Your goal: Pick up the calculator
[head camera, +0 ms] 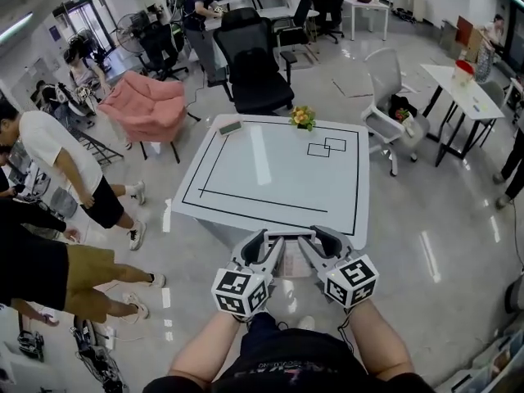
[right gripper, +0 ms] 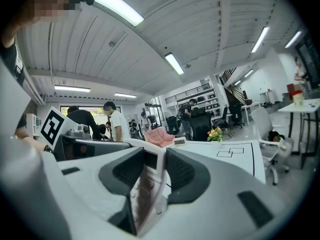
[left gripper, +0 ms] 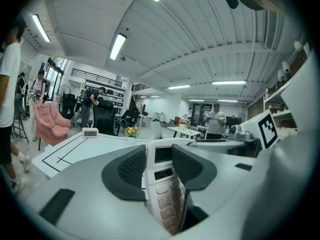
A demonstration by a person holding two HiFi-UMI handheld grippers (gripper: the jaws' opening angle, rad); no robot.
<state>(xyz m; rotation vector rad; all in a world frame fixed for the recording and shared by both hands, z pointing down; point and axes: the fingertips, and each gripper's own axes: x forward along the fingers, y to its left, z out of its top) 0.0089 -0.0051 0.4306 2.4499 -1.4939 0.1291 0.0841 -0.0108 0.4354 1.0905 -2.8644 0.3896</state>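
Two claws share one load: the left claw and the right claw each pinch the calculator from opposite ends, with the jaws set narrow so that the dark pads press on its edges. From the head view the calculator hangs between them just off the near edge of the bench, about level, and it looks to be clear of the top rather than resting on it.

By my reading the pick-up itself is made and the step in hand is the carry. What the next move calls for is mostly agreement between the hands: both must travel together and at the same height, because any drift apart would pull the body out of one grip, and any drift inward could bow or tip it.

The calculator is a slim slab of pale hard plastic with a dark display window near the top and rows of rounded keys below it — smooth sides, so the hold depends on the pads. Those pads are dark, ribbed and slightly cupped, set in glossy white shells. The bench top is flat, white and matte-glossy, marked with thin black lines. At its far edge stand a small pot of flowers and, toward the far-left corner, a little clock.
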